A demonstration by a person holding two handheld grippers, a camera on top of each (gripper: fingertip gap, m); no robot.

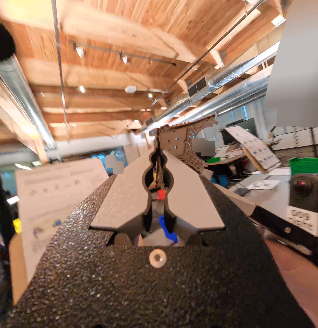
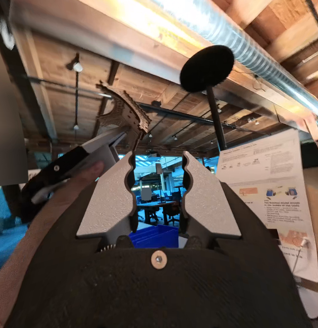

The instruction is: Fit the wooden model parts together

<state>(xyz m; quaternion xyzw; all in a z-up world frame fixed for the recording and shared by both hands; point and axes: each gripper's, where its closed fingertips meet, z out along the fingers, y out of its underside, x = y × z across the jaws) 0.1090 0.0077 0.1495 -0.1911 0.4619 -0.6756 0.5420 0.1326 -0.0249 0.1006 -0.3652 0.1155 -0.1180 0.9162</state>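
My left gripper [image 1: 159, 150] is shut on a wooden model part [image 1: 183, 142], a laser-cut lattice piece with an arch and small square slots. The piece sticks up and to the right past the fingertips, high in the air. In the right wrist view the same wooden model part [image 2: 124, 113] shows at upper left, held by the left gripper [image 2: 119, 136], which comes in from the left. My right gripper [image 2: 158, 158] is open and empty, just right of and below the part, not touching it. The right gripper's body [image 1: 303, 188] shows at the right edge of the left wrist view.
An instruction sheet on cardboard [image 2: 264, 195] stands at right; it also shows in the left wrist view [image 1: 53, 195]. A black round pad on a pole [image 2: 207, 68] rises above the right fingers. A blue bin [image 2: 154, 236] lies below. A hand [image 2: 80, 182] holds the left gripper. Desks stand beyond. The left gripper's tips are roughly 7 centimeters from the right gripper's.
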